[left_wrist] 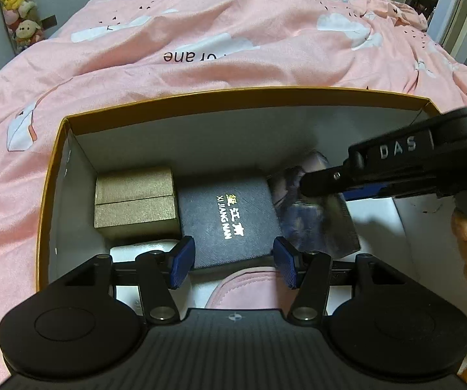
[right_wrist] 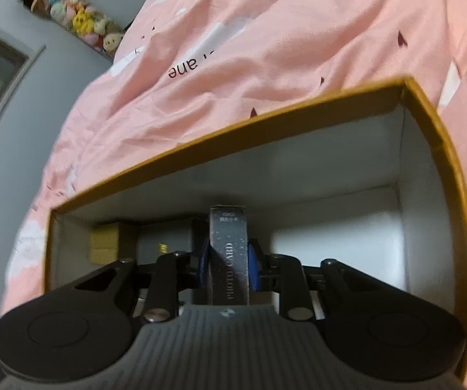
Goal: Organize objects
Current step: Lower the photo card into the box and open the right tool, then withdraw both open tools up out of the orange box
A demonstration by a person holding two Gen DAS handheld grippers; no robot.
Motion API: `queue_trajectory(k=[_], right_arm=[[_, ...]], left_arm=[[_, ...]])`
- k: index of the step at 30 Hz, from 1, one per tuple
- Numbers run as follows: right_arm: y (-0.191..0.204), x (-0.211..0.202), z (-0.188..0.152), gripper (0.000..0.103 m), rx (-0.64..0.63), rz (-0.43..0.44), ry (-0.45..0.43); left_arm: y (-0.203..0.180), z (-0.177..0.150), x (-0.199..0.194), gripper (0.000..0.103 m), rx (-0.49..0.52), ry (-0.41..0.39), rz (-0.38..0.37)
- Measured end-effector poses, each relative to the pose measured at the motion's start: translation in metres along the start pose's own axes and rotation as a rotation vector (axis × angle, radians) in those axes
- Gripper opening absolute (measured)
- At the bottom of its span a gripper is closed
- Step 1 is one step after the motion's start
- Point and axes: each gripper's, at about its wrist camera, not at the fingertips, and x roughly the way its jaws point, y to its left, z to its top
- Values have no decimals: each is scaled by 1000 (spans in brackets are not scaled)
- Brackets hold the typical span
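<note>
An open cardboard box [left_wrist: 233, 92] with an orange rim and white inside lies on a pink bed. Inside it lie a gold box [left_wrist: 136, 203], a dark box with gold lettering [left_wrist: 230, 221], a white object [left_wrist: 142, 248] and a pink pouch [left_wrist: 246, 287]. My left gripper [left_wrist: 233, 265] is open and empty, hovering over the box's near side. My right gripper [right_wrist: 228, 268] is shut on a dark "PHOTO CARD" box [right_wrist: 228, 253], held upright inside the cardboard box [right_wrist: 233, 131]. In the left wrist view the right gripper [left_wrist: 311, 187] holds that glossy box [left_wrist: 318, 224] right of the dark box.
The pink duvet [left_wrist: 201, 42] surrounds the box. A hanging row of plush toys [left_wrist: 17, 6] is at the far left wall, also in the right wrist view [right_wrist: 71, 19]. A doorway [left_wrist: 454, 9] is at the far right.
</note>
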Motion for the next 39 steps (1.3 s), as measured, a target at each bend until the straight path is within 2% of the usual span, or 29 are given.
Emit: queue_trajectory(k=[4, 7, 9, 13, 18, 19, 23, 27, 28, 30, 39], right_arm=[[20, 2, -4, 37, -205, -103, 11], [28, 3, -5, 39, -313, -121, 42], [34, 3, -8, 44, -387, -153, 62], [39, 1, -16, 45, -531, -203, 93], [46, -5, -34, 63, -707, -211, 170], [48, -7, -41, 64, -744, -220, 179], [48, 0, -53, 60, -838, -265, 218], [50, 8, -58, 56, -879, -248, 264], [51, 10, -58, 55, -895, -253, 260], [54, 14, -58, 48, -932, -268, 250], [57, 17, -58, 40, -978, -263, 201]], left_arm=[[1, -1, -1, 65, -9, -2, 1], [2, 0, -1, 65, -23, -2, 3], [3, 0, -3, 65, -26, -7, 1], [5, 0, -5, 65, -36, -17, -4], [6, 0, -10, 65, -39, -29, -9], [6, 0, -9, 65, -36, -24, -5], [6, 0, -4, 63, -42, -5, 11], [8, -1, -4, 62, -45, -4, 6], [8, -1, -3, 62, -48, -3, 5], [9, -1, -3, 62, -51, -3, 3], [13, -3, -1, 62, -65, 1, -7]])
